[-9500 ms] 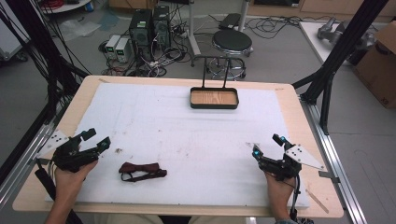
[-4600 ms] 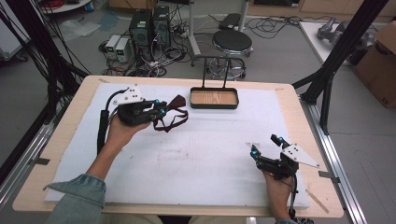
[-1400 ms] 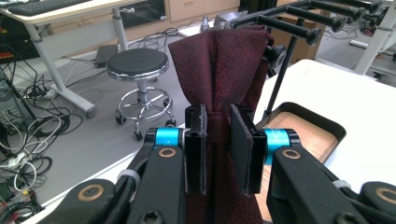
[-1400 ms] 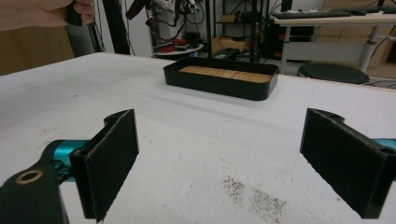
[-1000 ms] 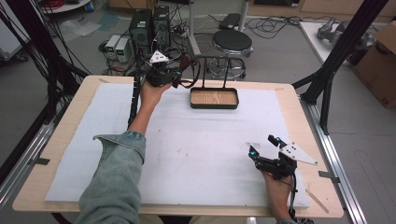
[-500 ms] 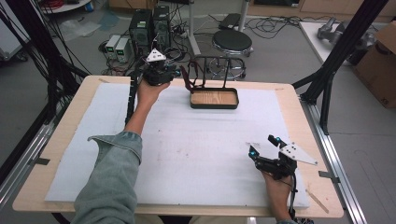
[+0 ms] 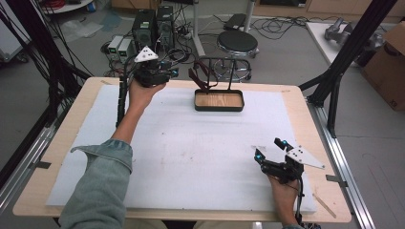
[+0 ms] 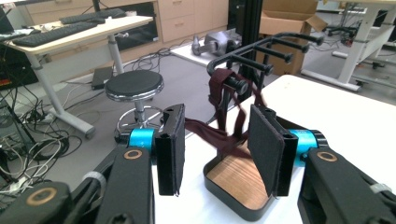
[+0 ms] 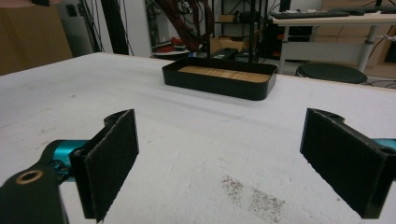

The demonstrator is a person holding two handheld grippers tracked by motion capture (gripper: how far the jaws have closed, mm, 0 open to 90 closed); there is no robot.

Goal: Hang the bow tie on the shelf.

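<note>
White padding covers the bench (image 7: 191, 157), and the black wooden-floored tray (image 7: 219, 100) sits at its far edge. Beside the tray, my left claw (image 8: 212, 149) is held up with its pads apart, released. Its dark red strap (image 8: 229, 109) hangs off a peg of the black rack (image 8: 261, 51) above that tray. Well short of the tray, my right claw (image 9: 224, 163) rests on the padding, spread wide, gripping nothing.

This looks like a research lab. Black computer towers (image 7: 153, 26) and tangled cables (image 7: 184, 40) lie on the grey floor, beside a round black stool (image 7: 237, 43), brown cardboard boxes (image 7: 389, 67) and white desks with keyboards (image 8: 60, 30).
</note>
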